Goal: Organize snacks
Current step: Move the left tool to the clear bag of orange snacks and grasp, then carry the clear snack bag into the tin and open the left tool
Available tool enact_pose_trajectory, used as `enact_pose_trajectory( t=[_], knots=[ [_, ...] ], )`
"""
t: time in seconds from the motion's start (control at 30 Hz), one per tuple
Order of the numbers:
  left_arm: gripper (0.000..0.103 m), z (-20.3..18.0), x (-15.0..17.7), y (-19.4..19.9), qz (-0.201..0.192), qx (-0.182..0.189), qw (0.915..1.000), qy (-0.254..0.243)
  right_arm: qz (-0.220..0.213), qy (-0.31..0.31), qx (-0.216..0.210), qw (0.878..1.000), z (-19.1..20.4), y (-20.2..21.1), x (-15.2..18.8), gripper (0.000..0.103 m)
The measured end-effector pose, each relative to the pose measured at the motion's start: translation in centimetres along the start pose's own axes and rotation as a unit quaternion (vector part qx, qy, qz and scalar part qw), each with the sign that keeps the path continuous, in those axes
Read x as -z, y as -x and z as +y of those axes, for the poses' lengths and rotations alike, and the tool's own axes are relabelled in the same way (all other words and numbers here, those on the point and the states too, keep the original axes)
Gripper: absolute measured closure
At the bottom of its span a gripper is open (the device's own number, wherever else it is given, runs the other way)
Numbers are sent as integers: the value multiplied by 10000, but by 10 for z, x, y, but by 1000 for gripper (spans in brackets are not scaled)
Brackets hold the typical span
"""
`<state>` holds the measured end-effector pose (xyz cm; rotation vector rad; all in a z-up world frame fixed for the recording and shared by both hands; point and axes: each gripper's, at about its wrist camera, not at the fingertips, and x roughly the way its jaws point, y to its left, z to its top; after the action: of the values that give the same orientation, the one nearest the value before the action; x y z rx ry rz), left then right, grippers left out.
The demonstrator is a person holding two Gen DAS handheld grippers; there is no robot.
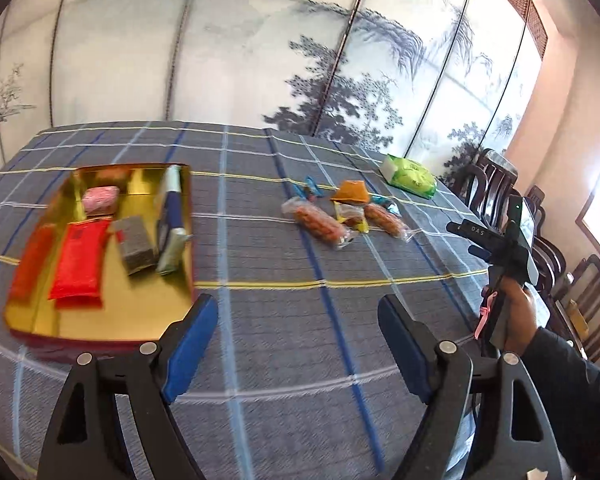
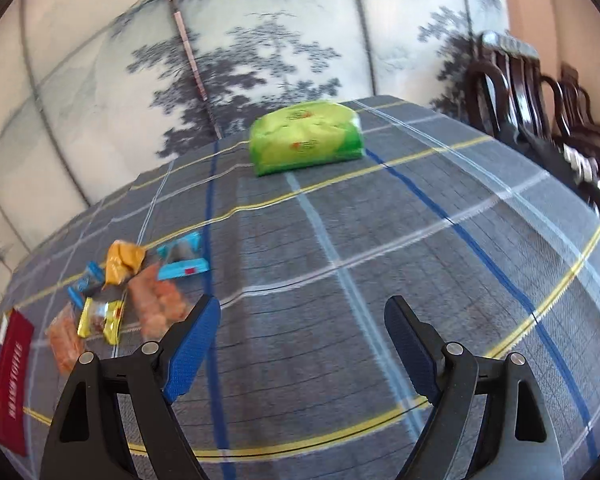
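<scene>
So far we have put some snacks in the shiny gold tray on the left of the grey checked surface: a red packet, a pink one, a grey block and a long blue-and-white tube.

We still have a little pile in the middle to sort: two clear bags of orange bits, an orange pouch, a small yellow wrapper and small blue wrappers. A big green bag sits far off by itself.

Our left gripper and right gripper both have wide jaws with nothing between them.

Everything is a bit blurry, so we cannot read the labels. The far end of the tray is hard to make out, and the right view cuts the tray off.
</scene>
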<state>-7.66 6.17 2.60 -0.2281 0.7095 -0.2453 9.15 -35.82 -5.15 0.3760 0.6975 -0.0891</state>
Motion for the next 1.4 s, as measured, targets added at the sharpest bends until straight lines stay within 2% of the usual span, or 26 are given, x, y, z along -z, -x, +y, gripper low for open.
enact_pose_trajectory(
  t=[0.07, 0.13, 0.17, 0.27, 0.3, 0.37, 0.47, 0.57, 0.63, 0.67, 0.7, 0.73, 0.77, 0.87, 1.2, 1.4],
  knots=[
    [24, -24, -13, -29, 66, -32, 9998, -188, 79, -566, -260, 9980, -28, -6, -2, 15],
    [24, -46, -23, -60, 78, -143, 9993, -341, -63, -970, -543, 9938, -44, -3, 0, 13],
    [24, -55, -26, -76, 128, -187, 9990, -392, -70, -1005, -554, 9934, -46, -2, 1, 9],
    [23, -67, -38, -125, 432, -314, 9986, -46, -4, -889, -629, 9941, -41, -4, 1, 9],
    [23, -69, -41, -139, 431, -449, 9981, 14, 19, -847, -657, 9942, -38, -6, 1, 8],
    [23, -69, -46, -164, 384, -959, 9946, 60, 23, -846, -718, 9938, -37, -7, 1, 8],
    [24, -60, -52, -197, 608, -1276, 9893, 369, -39, -935, -752, 9928, -42, -4, 4, 8],
    [34, -56, -52, -215, 781, -1456, 9850, 490, -130, -980, -801, 9919, -45, -1, 5, 8],
    [36, -63, -53, -222, 758, -1580, 9842, 251, -147, -964, -834, 9917, -44, 0, 5, 8],
    [43, -66, -54, -225, 778, -1648, 9831, 147, -145, -954, -845, 9917, -44, 0, 5, 8],
    [56, -68, -55, -225, 764, -1662, 9831, 92, -140, -950, -854, 9917, -44, 0, 5, 8],
    [65, -68, -55, -226, 758, -1591, 9843, 61, -136, -948, -866, 9916, -44, 0, 5, 8],
    [67, -69, -56, -226, 785, -1492, 9857, 6, -139, -946, -875, 9916, -44, 0, 5, 8],
    [69, -72, -54, -222, 863, -1334, 9871, -179, -155, -947, -899, 9913, -44, 0, 5, 8],
    [69, -102, -58, -176, 426, -1324, 9845, -1071, -150, -954, -895, 9913, -45, 0, 6, 8],
    [69, -106, -75, -150, 151, -1367, 9830, -1220, -147, -970, -864, 9914, -47, -2, 7, 8]
  ],
)
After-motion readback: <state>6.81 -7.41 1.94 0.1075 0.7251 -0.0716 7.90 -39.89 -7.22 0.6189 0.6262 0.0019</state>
